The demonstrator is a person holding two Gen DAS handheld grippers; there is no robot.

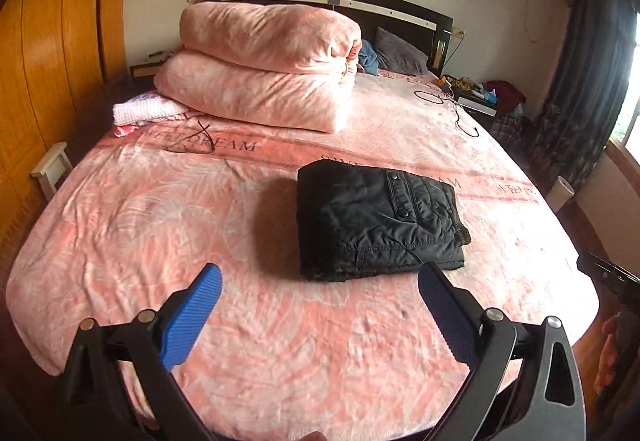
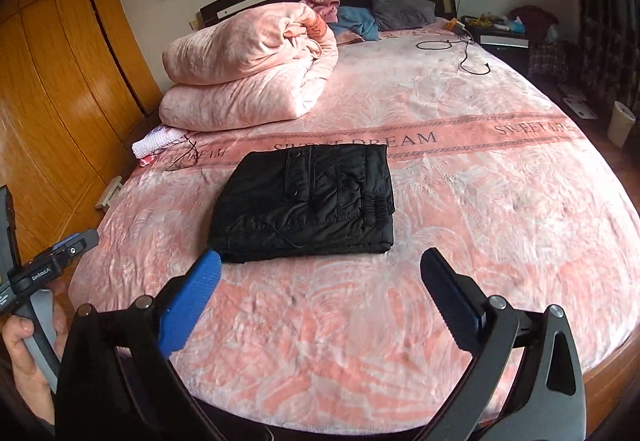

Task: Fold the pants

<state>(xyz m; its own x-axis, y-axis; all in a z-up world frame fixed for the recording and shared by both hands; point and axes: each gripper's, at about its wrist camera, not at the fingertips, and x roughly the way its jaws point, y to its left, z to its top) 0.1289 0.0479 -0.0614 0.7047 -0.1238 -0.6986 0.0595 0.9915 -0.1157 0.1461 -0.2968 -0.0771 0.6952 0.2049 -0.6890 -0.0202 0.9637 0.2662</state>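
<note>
Left wrist view: my left tool (image 1: 318, 283) hangs above the near part of the bed (image 1: 120, 225), blue pads spread wide apart, nothing between them. The black pants (image 1: 380, 225) lie folded into a compact rectangle on the pink bedspread, past the tips and a little right of centre, clear of both pads. I'd judge the fold finished; the tool sits back and angled down at the bundle, so it reads as a release pose, not a reach. The folded pink quilt (image 1: 264, 73) is stacked well behind, near the headboard.

Right wrist view: my right tool (image 2: 320, 267) likewise has its pads fully apart and empty, tilted down over the bed's near edge. The pants sit just beyond the left pad's tip and mostly left of centre, flat, waistband side toward the right, edges roughly squared. At the far left my hand (image 2: 24, 353) grips the handle of the other tool, held off the side of the bed. Neither tool touches the cloth.
</note>
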